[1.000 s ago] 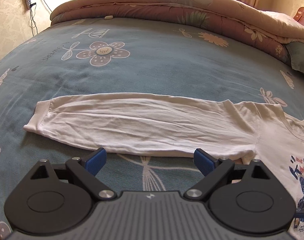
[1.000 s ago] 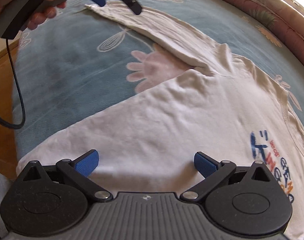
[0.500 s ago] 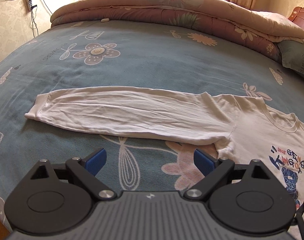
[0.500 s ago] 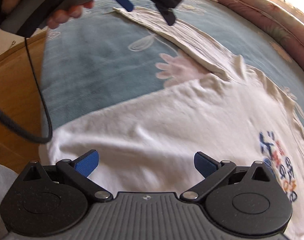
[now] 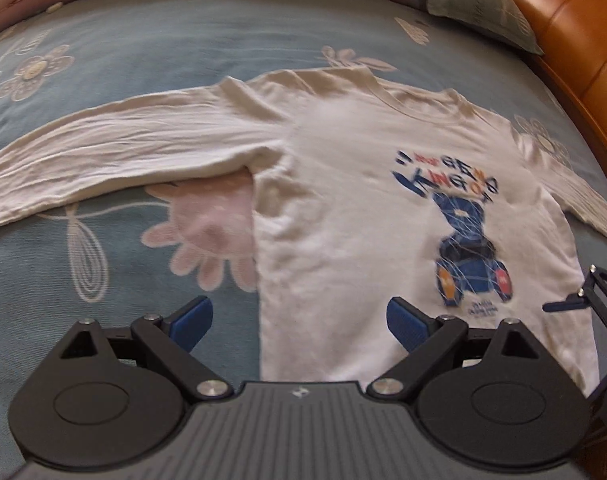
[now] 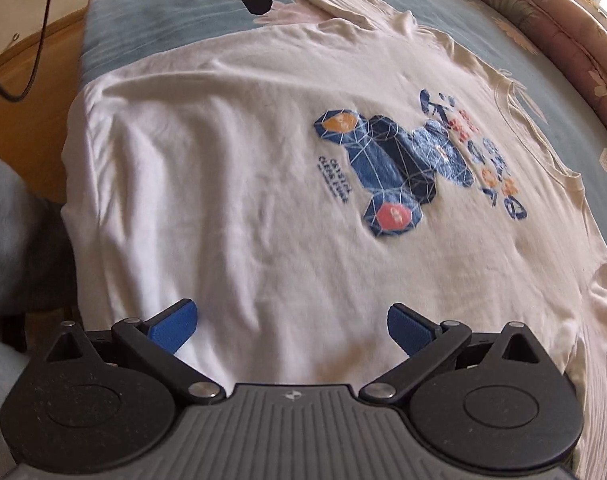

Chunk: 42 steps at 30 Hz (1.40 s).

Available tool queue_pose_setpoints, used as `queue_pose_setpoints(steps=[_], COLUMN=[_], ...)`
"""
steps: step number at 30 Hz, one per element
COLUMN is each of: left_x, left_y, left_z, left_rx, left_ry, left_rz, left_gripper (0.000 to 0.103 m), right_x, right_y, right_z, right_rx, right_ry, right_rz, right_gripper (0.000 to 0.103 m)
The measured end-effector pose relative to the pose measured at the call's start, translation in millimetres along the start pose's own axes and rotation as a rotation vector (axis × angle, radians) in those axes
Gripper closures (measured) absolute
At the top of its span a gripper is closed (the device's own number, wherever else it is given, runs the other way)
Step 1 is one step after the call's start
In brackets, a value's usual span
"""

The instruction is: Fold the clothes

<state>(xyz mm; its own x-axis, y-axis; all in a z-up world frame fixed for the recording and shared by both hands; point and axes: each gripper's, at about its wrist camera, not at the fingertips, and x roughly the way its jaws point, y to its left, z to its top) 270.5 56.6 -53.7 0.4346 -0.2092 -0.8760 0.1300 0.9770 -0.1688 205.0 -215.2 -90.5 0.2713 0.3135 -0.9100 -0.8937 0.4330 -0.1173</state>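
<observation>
White long-sleeve shirt (image 5: pixel 343 200) flat, print up, on blue floral bed (image 5: pixel 143 52); one sleeve (image 5: pixel 123 140) stretched toward 9 o'clock in left view. Thin, soft, light fabric; will drape and bunch, likely drags on bedspread. Best holds, my guess: cuff, shoulder seam, hem corners. Left gripper (image 5: pixel 299 316) fingers apart, empty, over hem. Right gripper (image 6: pixel 291 324) fingers apart, empty.

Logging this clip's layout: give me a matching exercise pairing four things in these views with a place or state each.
1. white shirt
2. left sleeve
3. green pillow
4. left tool

A. open, holding nothing
B. against the wooden headboard
C. stretched out sideways on the bedspread
D. spread flat, print facing up

Pairs: 1-D, 2-C, 3-B, 4-A
</observation>
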Motion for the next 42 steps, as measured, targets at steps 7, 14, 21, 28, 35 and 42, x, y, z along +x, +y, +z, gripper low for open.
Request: queue_pose_setpoints(steps=[7, 14, 21, 28, 35, 42], left_x=[5.6, 17.3, 23.6, 14.0, 39.0, 29.3], left_y=[-59.9, -105.9, -99.3, -88.1, -95.5, -91.6], left_z=[-35.5, -79.4, -94.2, -63.9, -36.2, -75.5], left_rx=[0.280, 0.485, 0.407, 0.403, 0.474, 0.585], left_ry=[0.167, 0.344, 0.461, 0.384, 0.251, 0.298], left_rz=[-0.278, -0.467, -0.496, -0.451, -0.324, -0.274], left_gripper=[0.009, 0.009, 0.008, 0.008, 0.007, 0.007], right_x=[-8.0, -9.0, -13.7, -22.9, -18.0, -27.1], right_y=[-1.7, -5.0, -2.8, -2.9, -4.3, 3.9], right_z=[-27.2, -40.5, -51.6, -56.7, -50.1, -72.5], right_rx=[0.137, 0.212, 0.246, 0.266, 0.276, 0.290], right_ry=[-0.035, -0.093, -0.094, -0.078, -0.098, -0.077], right_rz=[-0.006, -0.003, -0.018, -0.022, -0.012, -0.004], right_gripper=[0.000, 0.000, 0.000, 0.000, 0.000, 0.000])
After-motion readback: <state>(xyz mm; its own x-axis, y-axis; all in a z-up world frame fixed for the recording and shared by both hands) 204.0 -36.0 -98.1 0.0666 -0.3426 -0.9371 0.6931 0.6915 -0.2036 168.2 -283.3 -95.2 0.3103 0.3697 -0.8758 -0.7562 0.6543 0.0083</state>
